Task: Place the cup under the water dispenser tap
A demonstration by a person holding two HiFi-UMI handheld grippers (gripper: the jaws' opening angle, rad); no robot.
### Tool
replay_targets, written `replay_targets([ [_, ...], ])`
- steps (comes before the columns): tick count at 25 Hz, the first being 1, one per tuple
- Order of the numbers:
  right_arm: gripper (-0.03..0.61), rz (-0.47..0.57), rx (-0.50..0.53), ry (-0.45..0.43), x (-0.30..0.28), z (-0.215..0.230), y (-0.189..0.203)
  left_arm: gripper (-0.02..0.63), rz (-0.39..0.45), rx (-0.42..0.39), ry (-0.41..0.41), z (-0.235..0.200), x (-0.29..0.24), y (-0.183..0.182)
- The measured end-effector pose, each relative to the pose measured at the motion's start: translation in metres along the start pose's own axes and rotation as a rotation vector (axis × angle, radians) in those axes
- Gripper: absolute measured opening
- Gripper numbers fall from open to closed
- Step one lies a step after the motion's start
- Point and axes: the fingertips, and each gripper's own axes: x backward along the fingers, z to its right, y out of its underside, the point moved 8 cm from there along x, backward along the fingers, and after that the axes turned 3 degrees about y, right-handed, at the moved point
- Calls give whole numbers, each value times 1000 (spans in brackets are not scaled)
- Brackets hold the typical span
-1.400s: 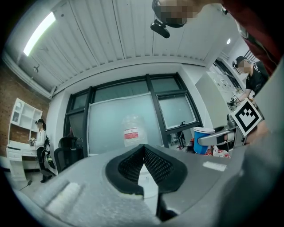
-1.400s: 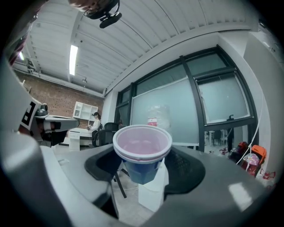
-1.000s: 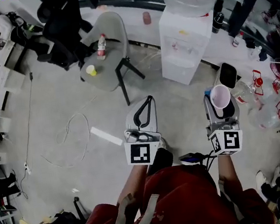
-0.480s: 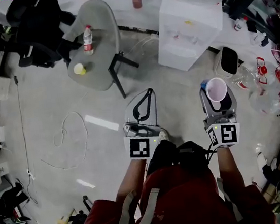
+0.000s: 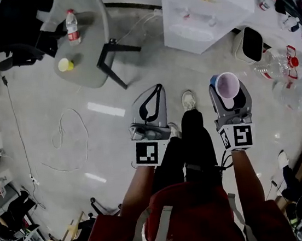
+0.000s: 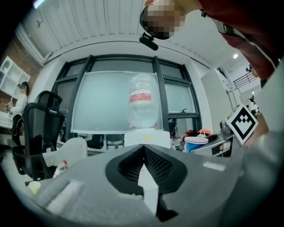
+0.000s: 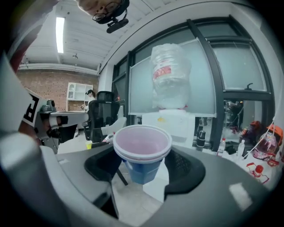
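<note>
Ahead, a bottle (image 7: pixel 171 84) wears a red label (image 7: pixel 162 72) (unreadable); my right gripper (image 5: pixel 229 95) clamps the cup (image 7: pixel 142 153), my left gripper (image 5: pixel 156 94) sits closed.

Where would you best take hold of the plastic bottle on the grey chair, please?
Grip the bottle around the middle of its body, below the red cap, coming in level from the side. It appears to stand upright on the chair, so its round body offers two opposite sides to close on. The cap is narrower.
</note>
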Motion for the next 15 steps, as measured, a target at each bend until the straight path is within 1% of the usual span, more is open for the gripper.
replay_targets([
  [5, 296, -54, 13, -28, -48, 16, 53, -8, -30, 34, -9, -6, -39, 52],
  [8, 296, -91, -16, -14, -69, 27, 86, -8, -69, 32, -8, -6, -63, 85],
  [10, 296, -120, -35, -11, -81, 34, 108, -8, -113, 30, -5, -6, -78, 110],
  [12, 296, -143, -34, -20, -94, 40, 130, -8, -186, 28, -5, -6, -92, 140],
  [13, 296, -152, -28, -27, -100, 42, 141, -8, -223, 39, -8, -5, -99, 155],
  [15, 296, -169, -14, -41, -109, 44, 164, -8, -266, 88, -10, -2, -107, 185],
])
